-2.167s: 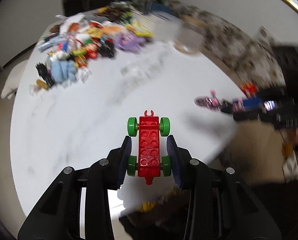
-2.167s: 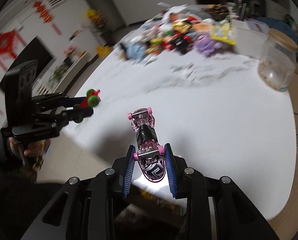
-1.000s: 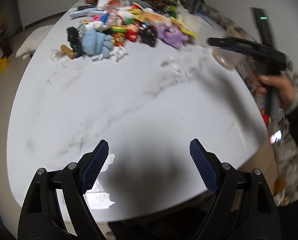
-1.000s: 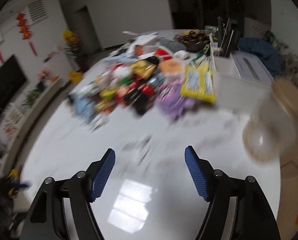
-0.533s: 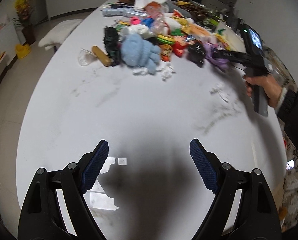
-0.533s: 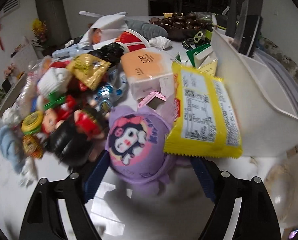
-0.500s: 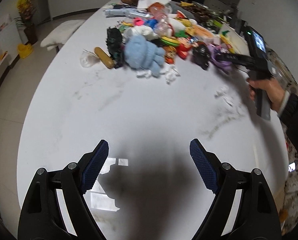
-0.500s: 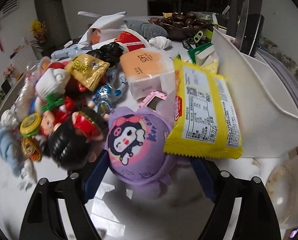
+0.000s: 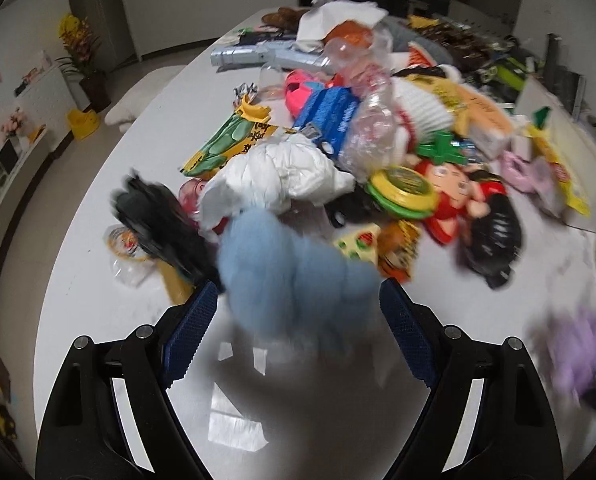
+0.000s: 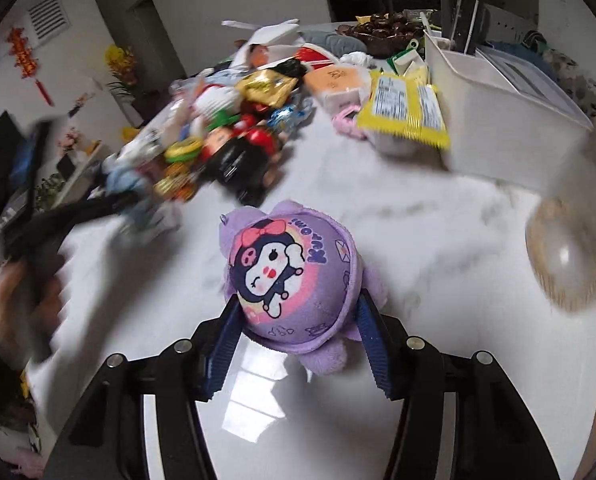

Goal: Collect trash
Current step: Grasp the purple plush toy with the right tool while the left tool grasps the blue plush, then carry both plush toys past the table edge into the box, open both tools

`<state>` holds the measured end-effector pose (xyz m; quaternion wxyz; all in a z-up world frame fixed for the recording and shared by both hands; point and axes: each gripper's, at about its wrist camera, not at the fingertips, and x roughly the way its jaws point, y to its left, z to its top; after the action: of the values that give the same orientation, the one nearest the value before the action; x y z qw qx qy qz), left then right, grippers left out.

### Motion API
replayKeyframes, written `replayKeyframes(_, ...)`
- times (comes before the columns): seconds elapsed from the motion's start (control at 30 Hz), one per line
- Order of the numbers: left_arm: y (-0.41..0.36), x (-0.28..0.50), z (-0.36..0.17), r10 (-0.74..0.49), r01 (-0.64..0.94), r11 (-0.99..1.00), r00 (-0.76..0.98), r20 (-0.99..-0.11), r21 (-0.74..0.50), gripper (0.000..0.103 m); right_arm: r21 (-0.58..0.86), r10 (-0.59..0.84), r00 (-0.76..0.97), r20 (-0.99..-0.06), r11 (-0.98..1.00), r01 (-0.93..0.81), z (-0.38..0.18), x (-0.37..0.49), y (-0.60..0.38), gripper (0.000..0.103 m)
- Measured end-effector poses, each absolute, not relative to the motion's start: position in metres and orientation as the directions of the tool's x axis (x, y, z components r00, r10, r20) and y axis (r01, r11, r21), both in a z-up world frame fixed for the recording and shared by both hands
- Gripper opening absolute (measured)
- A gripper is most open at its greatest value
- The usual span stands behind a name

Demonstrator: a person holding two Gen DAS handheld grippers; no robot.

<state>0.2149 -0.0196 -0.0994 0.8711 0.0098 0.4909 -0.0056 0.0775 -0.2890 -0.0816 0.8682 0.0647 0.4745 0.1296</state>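
Observation:
A heap of wrappers, toys and packets [image 9: 377, 128] covers the far half of the white marble table [image 10: 437, 208]. A purple plush toy [image 10: 290, 276] with a cartoon face sits between my right gripper's [image 10: 298, 306] blue pads. The jaws are closing and both pads press its sides, clear of the heap. In the left wrist view this plush is a purple blur [image 9: 577, 360] at the lower right. My left gripper [image 9: 294, 308] is open wide, and a blurred light-blue fluffy toy [image 9: 294, 276] lies just ahead of its fingertips, untouched.
A white bin [image 10: 497, 120] and a yellow packet [image 10: 401, 108] stand at the back right, with a glass jar [image 10: 565, 256] nearer on the right. A black-haired doll [image 9: 477, 208], a crumpled white bag [image 9: 282, 172] and a green snack packet [image 9: 226, 140] lie in the heap.
My left gripper has swept forward to the heap, up to the blue fluffy toy. My right gripper has narrowed on the purple plush and drawn it back from the heap.

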Motion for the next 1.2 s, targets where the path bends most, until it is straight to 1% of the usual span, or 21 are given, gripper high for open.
replayKeyframes(0.03, -0.020, 0.222, -0.107, 0.002, 0.014, 1.000, 0.499, -0.866, 0.011, 0.076, 0.242, 0.290, 0.516, -0.806, 0.957, -0.160, -0.082, 0.073, -0.289, 0.056)
replayKeyframes(0.07, -0.019, 0.224, -0.110, 0.022, 0.002, 1.000, 0.503, -0.864, 0.027, 0.064, 0.253, 0.300, 0.513, -0.804, 0.954, -0.160, -0.082, 0.065, -0.288, 0.056)
replayKeyframes(0.1, -0.019, 0.222, -0.111, 0.031, 0.006, 0.999, 0.507, -0.861, 0.039, 0.061, 0.262, 0.307, 0.513, -0.802, 0.952, -0.160, -0.082, 0.058, -0.288, 0.056)
replayKeyframes(0.13, -0.018, 0.217, -0.109, 0.016, 0.022, 0.999, 0.512, -0.859, 0.031, 0.053, 0.266, 0.307, 0.523, -0.795, 0.952, -0.155, -0.079, 0.050, -0.288, 0.056)
replayKeyframes(0.17, -0.016, 0.209, -0.105, -0.024, 0.043, 0.999, 0.514, -0.857, -0.002, 0.051, 0.277, 0.315, 0.528, -0.788, 0.949, -0.152, -0.077, 0.044, -0.289, 0.056)
replayKeyframes(0.23, -0.015, 0.190, -0.095, -0.056, 0.072, 0.997, 0.528, -0.847, -0.021, 0.051, 0.316, 0.346, 0.532, -0.773, 0.937, -0.150, -0.072, 0.033, -0.290, 0.056)
replayKeyframes(0.3, -0.015, 0.153, -0.074, -0.095, 0.118, 0.992, 0.558, -0.825, -0.035, 0.051, 0.328, 0.361, 0.535, -0.764, 0.931, -0.160, -0.065, 0.023, -0.290, 0.056)
replayKeyframes(0.47, -0.021, 0.060, -0.029, -0.200, 0.229, 0.970, 0.554, -0.808, -0.082, 0.051, 0.357, 0.431, 0.509, -0.745, 0.902, -0.242, -0.045, -0.022, -0.284, 0.056)
replayKeyframes(0.57, -0.029, 0.008, -0.013, -0.225, 0.278, 0.957, 0.530, -0.817, -0.083, 0.051, 0.377, 0.474, 0.470, -0.745, 0.879, -0.291, -0.035, -0.060, -0.284, 0.056)
replayKeyframes(0.7, -0.040, -0.064, -0.006, -0.223, 0.338, 0.940, 0.493, -0.841, -0.051, 0.052, 0.382, 0.517, 0.390, -0.762, 0.845, -0.374, -0.029, -0.118, -0.282, 0.056)
replayKeyframes(0.87, -0.041, -0.146, -0.029, -0.220, 0.414, 0.908, 0.347, -0.912, -0.061, 0.053, 0.373, 0.528, 0.226, -0.819, 0.788, -0.489, -0.046, -0.187, -0.274, 0.057)
replayKeyframes(0.93, -0.045, -0.168, -0.053, -0.179, 0.444, 0.895, 0.277, -0.944, -0.040, 0.053, 0.376, 0.514, 0.165, -0.842, 0.777, -0.504, -0.064, -0.200, -0.271, 0.057)
replayKeyframes(1.0, -0.047, -0.174, -0.078, -0.155, 0.451, 0.891, 0.212, -0.965, -0.044, 0.056, 0.384, 0.505, 0.123, -0.854, 0.773, -0.505, -0.085, -0.203, -0.267, 0.059)
replayKeyframes(1.03, -0.048, -0.174, -0.098, -0.129, 0.447, 0.894, 0.173, -0.976, -0.039, 0.061, 0.378, 0.491, 0.107, -0.865, 0.776, -0.505, -0.102, -0.201, -0.263, 0.060)
replayKeyframes(1.07, -0.050, -0.174, -0.110, -0.107, 0.440, 0.897, 0.152, -0.983, -0.030, 0.065, 0.380, 0.484, 0.092, -0.870, 0.780, -0.497, -0.113, -0.199, -0.261, 0.063)
replayKeyframes(1.13, -0.053, -0.171, -0.135, -0.063, 0.431, 0.902, 0.105, -0.992, -0.012, 0.068, 0.375, 0.461, 0.068, -0.885, 0.791, -0.483, -0.140, -0.190, -0.254, 0.063)
replayKeyframes(1.2, -0.055, -0.168, -0.148, -0.022, 0.417, 0.909, 0.081, -0.996, 0.014, 0.069, 0.362, 0.443, 0.063, -0.894, 0.798, -0.482, -0.150, -0.186, -0.251, 0.063)
